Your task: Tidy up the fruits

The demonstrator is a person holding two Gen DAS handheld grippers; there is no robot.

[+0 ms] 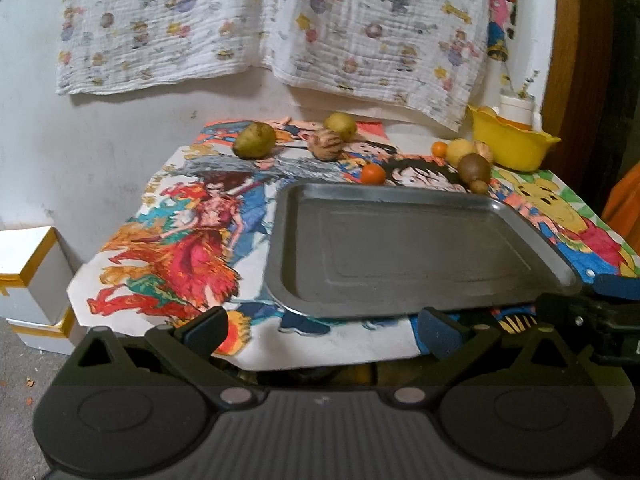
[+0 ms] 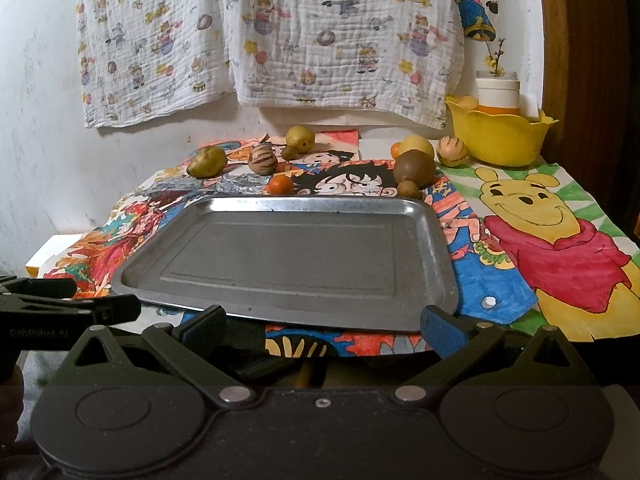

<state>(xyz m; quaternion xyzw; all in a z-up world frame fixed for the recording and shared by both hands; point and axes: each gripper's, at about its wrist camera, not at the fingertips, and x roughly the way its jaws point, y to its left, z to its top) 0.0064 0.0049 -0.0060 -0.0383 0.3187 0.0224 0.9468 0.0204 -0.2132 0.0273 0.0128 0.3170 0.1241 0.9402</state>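
1. Left gripper (image 1: 322, 330) nearest the lens in the left view: jaws spread wide, nothing between them, blue pads hanging just off the near table edge.
2. Right gripper (image 2: 322, 326) same in the right view: wide apart, empty, pads just short of the tray's near rim, no visible contact.
3. Each gripper shows in the other's view at the side, level with the table's near edge; they are side by side, apart.
4. Tray (image 2: 436, 240) metal, empty, flat on the cartoon cloth (image 2: 560, 240); its near rim lies close to the table's front edge.
5. Open room: bare cloth left of the tray in the left view, wide cloth area right of it in the right view.
6. Fruits all sit behind the tray's far rim, none on it.
7. Far left: green pear (image 2: 207, 161), striped fruit (image 2: 262, 159) beside it, second pear (image 2: 300, 138) behind near the wall.
8. Small orange (image 2: 280, 185) just behind the far rim, close to it.
9. Right cluster: brown fruit (image 2: 413, 167) with a small brown one (image 2: 409, 189) touching its front, yellow fruit (image 2: 416, 146) behind, another striped fruit (image 2: 451, 151) to the right.
10. Yellow bowl (image 2: 500, 136) at the far right corner, a fruit inside and a white jar (image 2: 497, 94) behind it.
11. Printed towel (image 2: 260, 32) hangs on the wall above the table's back edge.
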